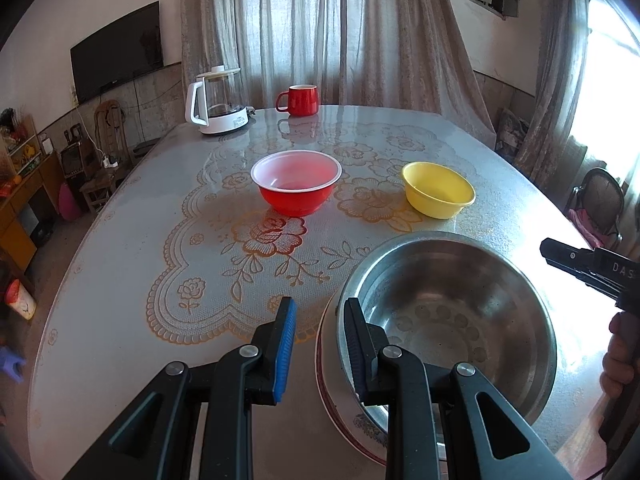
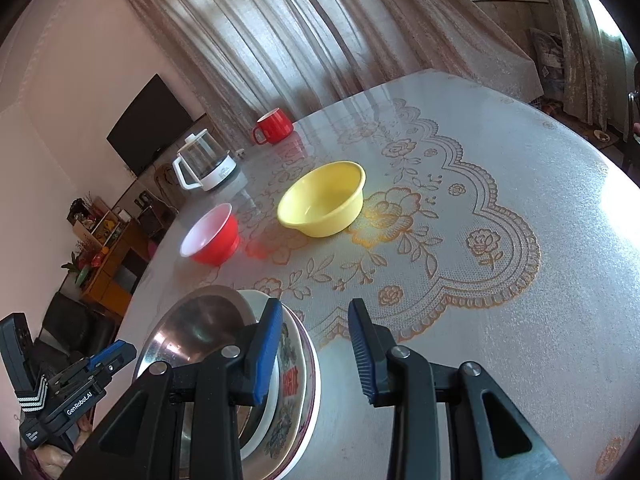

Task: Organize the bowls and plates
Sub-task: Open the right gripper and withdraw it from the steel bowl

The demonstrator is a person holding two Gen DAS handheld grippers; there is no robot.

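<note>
Nearest: left gripper (image 1: 320,344) jaws apart, empty, straddling the near rim of the shiny steel bowl (image 1: 448,320), not pressing it. Bowl sits nested on stacked patterned plates (image 2: 294,384). Right gripper (image 2: 314,354) jaws apart, empty, over the counter (image 2: 500,320) beside the stack. Farther: red plastic bowl (image 1: 296,188) and yellow plastic bowl (image 1: 438,190) stand separate. Judgement: stacking partly done; both remain.

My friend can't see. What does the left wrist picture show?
An open left gripper hangs over the rim of a steel bowl stacked on a plate. Farther along the lace-patterned table sit a red bowl, a yellow bowl, a red mug and a kettle.
</note>
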